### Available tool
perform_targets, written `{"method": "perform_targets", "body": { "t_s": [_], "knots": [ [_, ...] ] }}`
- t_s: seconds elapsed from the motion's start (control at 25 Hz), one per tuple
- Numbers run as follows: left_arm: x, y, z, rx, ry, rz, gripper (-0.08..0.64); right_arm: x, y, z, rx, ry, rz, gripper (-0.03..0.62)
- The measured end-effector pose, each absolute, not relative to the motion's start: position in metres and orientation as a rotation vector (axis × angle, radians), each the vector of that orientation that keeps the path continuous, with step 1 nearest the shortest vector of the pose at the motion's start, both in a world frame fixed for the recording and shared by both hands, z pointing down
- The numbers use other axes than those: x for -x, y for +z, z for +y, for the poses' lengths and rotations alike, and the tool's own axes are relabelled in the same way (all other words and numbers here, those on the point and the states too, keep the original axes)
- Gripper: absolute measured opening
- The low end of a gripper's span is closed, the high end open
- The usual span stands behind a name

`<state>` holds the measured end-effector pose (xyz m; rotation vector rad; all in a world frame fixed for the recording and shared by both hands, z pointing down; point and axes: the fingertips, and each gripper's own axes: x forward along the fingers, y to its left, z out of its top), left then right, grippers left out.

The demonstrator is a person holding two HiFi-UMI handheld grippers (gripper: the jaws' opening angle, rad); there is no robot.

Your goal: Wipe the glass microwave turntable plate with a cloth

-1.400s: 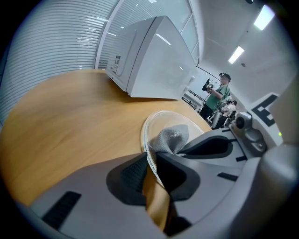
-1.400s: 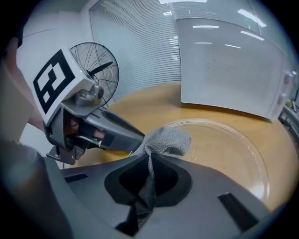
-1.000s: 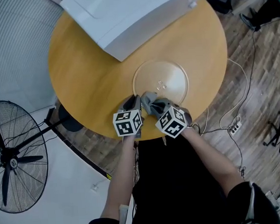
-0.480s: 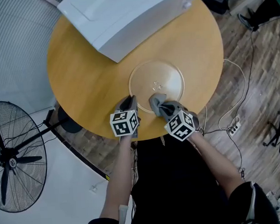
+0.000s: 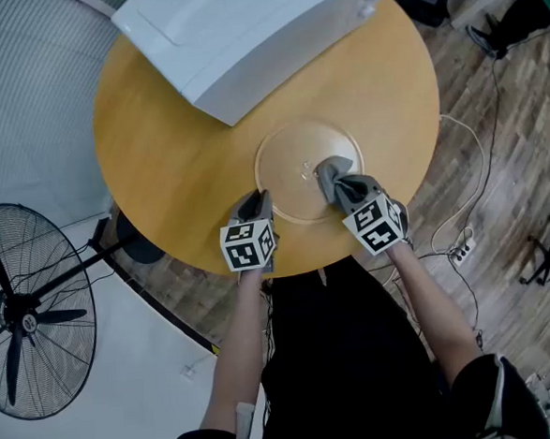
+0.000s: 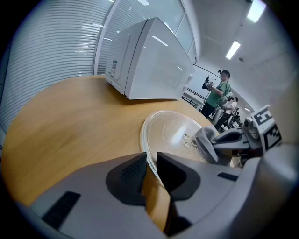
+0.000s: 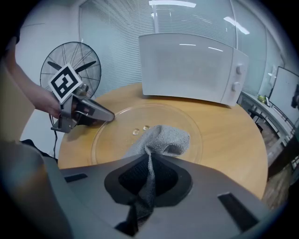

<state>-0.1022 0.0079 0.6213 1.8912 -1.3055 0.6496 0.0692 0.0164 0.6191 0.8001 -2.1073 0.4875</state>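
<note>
Clear round glass turntable plate (image 5: pixel 295 166) lying flat on a round wooden table (image 5: pixel 156 128), just in front of a boxy white microwave oven (image 5: pixel 243 28). At the plate's rim on the side away from the microwave, left gripper (image 6: pixel 150 162), jaws drawn nearly together and pinching that rim. Beside it, right gripper (image 7: pixel 149 164), jaws clamped tight on a thin fold of grey knitted cloth (image 7: pixel 163 139), bunched free end pressed onto the half of the glass away from the microwave. Likely risks, as a judgement only: cloth dragged out of the jaws, with so little of it pinched; plate skidding or levering up off the wood through a slipped rim pinch under a sideways push; bare jaw tips knocking the glass through pressing too low. Shown only in the left gripper view: rim passing between the jaws, plus a person (image 6: pixel 216 95) standing in the background past the microwave. Shown only in the right gripper view: the pinched fold itself. From the head view, both jaw pairs hidden under marker cubes, yet the whole table and the plate's place before the microwave laid out plainly.
</note>
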Motion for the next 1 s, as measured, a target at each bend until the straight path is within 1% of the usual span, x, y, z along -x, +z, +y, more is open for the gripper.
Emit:
{"method": "perform_targets", "body": {
  "t_s": [0.48, 0.76, 1.0],
  "knots": [
    [0.1, 0.621, 0.008, -1.896, 0.649, -1.29, 0.063, -0.068, 0.615, -0.057, -0.918, 0.439, -2.077, 0.021],
    [0.102, 0.621, 0.007, -1.89, 0.637, -1.273, 0.063, -0.034, 0.618, -0.082, -0.885, 0.44, -2.098, 0.021],
    [0.101, 0.622, 0.007, -1.89, 0.638, -1.272, 0.063, 0.006, 0.62, -0.077, -0.798, 0.417, -2.147, 0.021]
  ]
}}
